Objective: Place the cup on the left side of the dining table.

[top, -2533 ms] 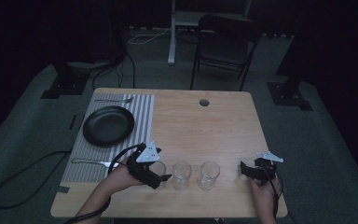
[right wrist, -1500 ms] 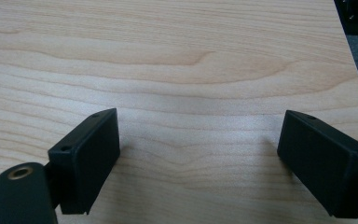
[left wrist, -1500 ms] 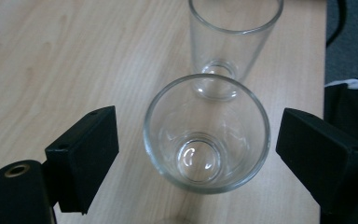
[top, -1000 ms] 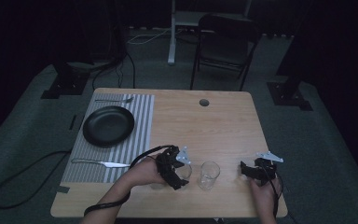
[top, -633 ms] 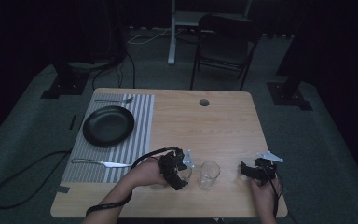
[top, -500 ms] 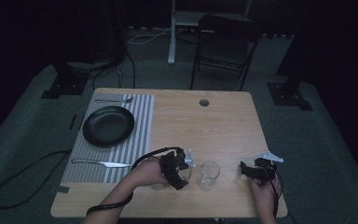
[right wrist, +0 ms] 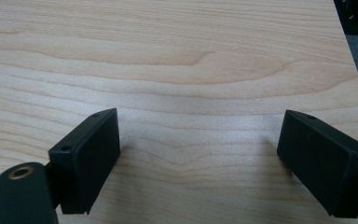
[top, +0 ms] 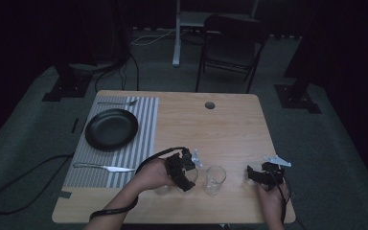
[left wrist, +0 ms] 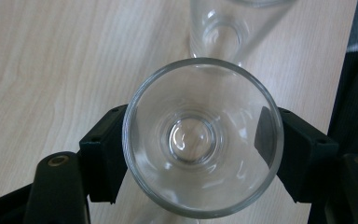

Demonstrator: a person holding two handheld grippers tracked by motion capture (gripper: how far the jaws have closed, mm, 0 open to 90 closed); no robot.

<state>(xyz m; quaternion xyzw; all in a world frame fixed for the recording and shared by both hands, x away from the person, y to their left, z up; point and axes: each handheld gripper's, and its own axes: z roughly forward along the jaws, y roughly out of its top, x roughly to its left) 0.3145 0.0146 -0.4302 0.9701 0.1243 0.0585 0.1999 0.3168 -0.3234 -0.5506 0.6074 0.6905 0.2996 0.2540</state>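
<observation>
A clear drinking glass (left wrist: 202,137) stands upright on the wooden table (top: 220,129), near the front edge and a little left of the middle. The left gripper (left wrist: 200,154) has just closed on it: its two black jaws press against the glass wall from both sides, one on each side of the rim, seen from above in the left gripper view. In the high view the same glass (top: 190,176) is partly covered by the left gripper (top: 181,171) and the hand behind it.

A second glass (top: 215,180) stands just beside the first one, on its right in the high view, and it is also upright and empty. In the left gripper view this second glass (left wrist: 223,32) is just behind the held one. A third glass (top: 163,189) is partly hidden below the left hand.

The right gripper (top: 263,175) rests low over the table near the front right corner, well apart from the glasses. In the right gripper view its jaws stand wide apart with only bare light wood between them.

On the left part of the table lies a grey striped placemat (top: 143,139). A black plate (top: 111,129) sits on it, a fork (top: 117,102) lies at its far edge, and a knife (top: 104,167) lies at its near edge. There is a round cable hole (top: 210,105) near the far edge of the table.

The floor is grey carpet (top: 316,143). The room is dark; a black chair (top: 230,48) stands behind the table, with black stand bases at both sides and cables on the floor.
</observation>
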